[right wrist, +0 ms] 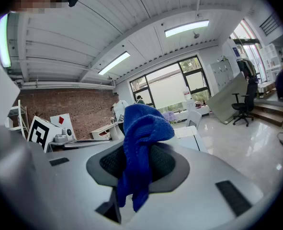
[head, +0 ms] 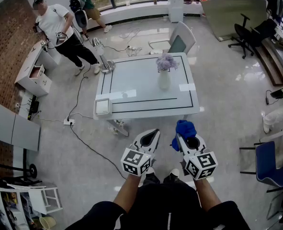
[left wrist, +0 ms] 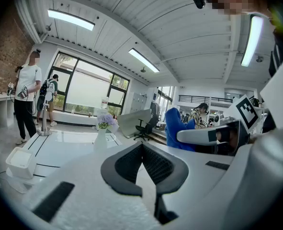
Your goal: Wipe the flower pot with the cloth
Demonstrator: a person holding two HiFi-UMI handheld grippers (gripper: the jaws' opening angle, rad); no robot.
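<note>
The flower pot (head: 164, 79) is a slim white vase of pale purple flowers, upright on the white table (head: 146, 99), right of its middle. Both grippers hang over the floor short of the table's near edge, well apart from the pot. My right gripper (head: 183, 137) is shut on a blue cloth (head: 185, 128), which bunches up above the jaws and hangs down between them (right wrist: 140, 133). My left gripper (head: 154, 133) is shut with nothing in it, its pads meeting at the tip (left wrist: 142, 147). In the left gripper view the pot (left wrist: 101, 135) stands far off, ahead and to the left.
A white box (head: 103, 107) sits at the table's near left corner, a paper slip (head: 187, 86) at its right, a metal stand (head: 106, 65) at its far left. A white chair (head: 179, 42) is behind the table, a blue chair (head: 270, 164) to my right. Cables (head: 79, 128) cross the floor. A person (head: 60, 30) stands far left.
</note>
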